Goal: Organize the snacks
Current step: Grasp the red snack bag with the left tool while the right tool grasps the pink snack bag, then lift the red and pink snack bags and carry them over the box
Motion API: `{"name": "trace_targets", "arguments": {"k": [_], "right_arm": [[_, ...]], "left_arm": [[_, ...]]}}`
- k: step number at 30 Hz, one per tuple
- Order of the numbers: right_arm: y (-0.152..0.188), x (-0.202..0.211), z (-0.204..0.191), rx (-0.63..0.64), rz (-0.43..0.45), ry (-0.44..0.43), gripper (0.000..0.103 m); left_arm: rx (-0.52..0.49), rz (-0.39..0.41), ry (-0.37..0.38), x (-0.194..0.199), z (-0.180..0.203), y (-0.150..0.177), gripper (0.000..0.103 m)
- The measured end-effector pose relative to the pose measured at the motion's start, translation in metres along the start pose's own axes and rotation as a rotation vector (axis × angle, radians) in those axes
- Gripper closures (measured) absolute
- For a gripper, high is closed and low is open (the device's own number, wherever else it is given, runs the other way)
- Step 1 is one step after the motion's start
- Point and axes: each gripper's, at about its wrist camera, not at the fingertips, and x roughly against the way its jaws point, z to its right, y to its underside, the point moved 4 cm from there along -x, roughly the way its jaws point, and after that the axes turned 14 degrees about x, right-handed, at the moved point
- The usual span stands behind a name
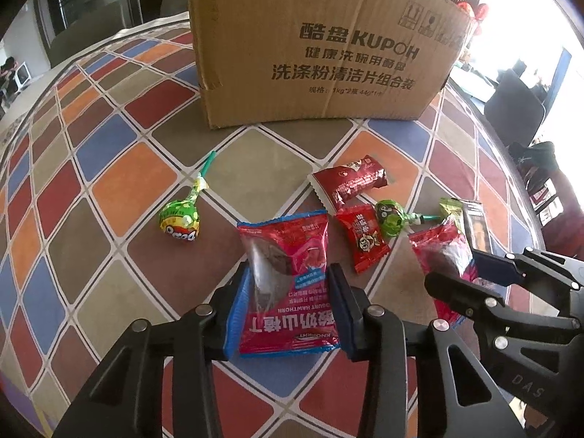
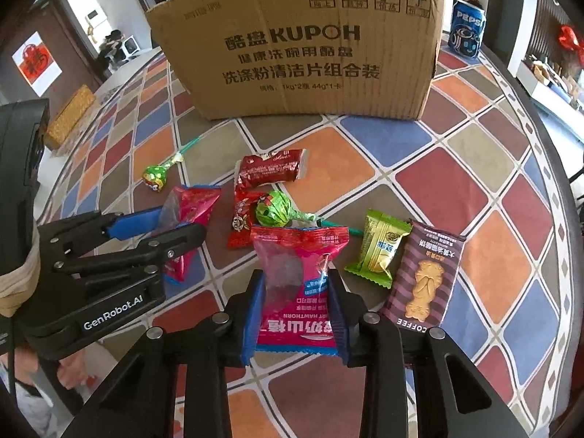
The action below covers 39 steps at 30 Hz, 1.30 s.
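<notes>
Diamond-patterned cloth in red, orange, blue and grey covered the desk (image 2: 456, 189), and a KUPOH cardboard box (image 2: 303, 43) stood at its far side, its top cut off by the frame so nothing inside could be seen. Beyond it a Pepsi can (image 2: 468, 29) was partly masked by the box corner.

The left gripper (image 1: 288, 292) had its fingers closed on a red hawthorn snack packet (image 1: 284, 255), the lower print upside down. The right gripper (image 2: 295, 299) likewise pinched a second hawthorn packet (image 2: 299, 266); in the left view that packet was largely hidden behind the right gripper's black body.

Loose on the cloth lay a green lollipop (image 1: 180, 219), a dark red wrapped candy (image 1: 350, 180), a small red sachet (image 1: 361, 237) half under a second lollipop (image 2: 273, 211), a green-gold candy (image 2: 377, 248) and a brown coffee biscuit pack (image 2: 425, 273), its lower edge covered by a finger.
</notes>
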Motion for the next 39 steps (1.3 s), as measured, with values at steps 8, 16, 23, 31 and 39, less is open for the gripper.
{"name": "trace_targets", "arguments": {"k": [8, 16, 23, 31, 39], "right_arm": [[-0.004, 0.016, -0.002, -0.001, 0.045, 0.001, 0.069], [-0.014, 0.034, -0.004, -0.003, 0.102, 0.006, 0.069], [-0.023, 0.053, -0.003, -0.011, 0.164, 0.012, 0.069], [-0.043, 0.08, -0.001, -0.019, 0.255, 0.031, 0.069], [-0.067, 0.109, 0.004, -0.017, 0.348, 0.052, 0.069]], "left_arm": [[0.008, 0.039, 0.023, 0.021, 0.001, 0.0, 0.062], [0.006, 0.109, 0.043, 0.049, 0.005, -0.009, 0.062], [-0.002, 0.183, 0.067, 0.077, 0.009, -0.021, 0.062], [-0.023, 0.273, 0.088, 0.108, 0.016, -0.04, 0.063], [-0.045, 0.367, 0.108, 0.138, 0.027, -0.065, 0.063]]}}
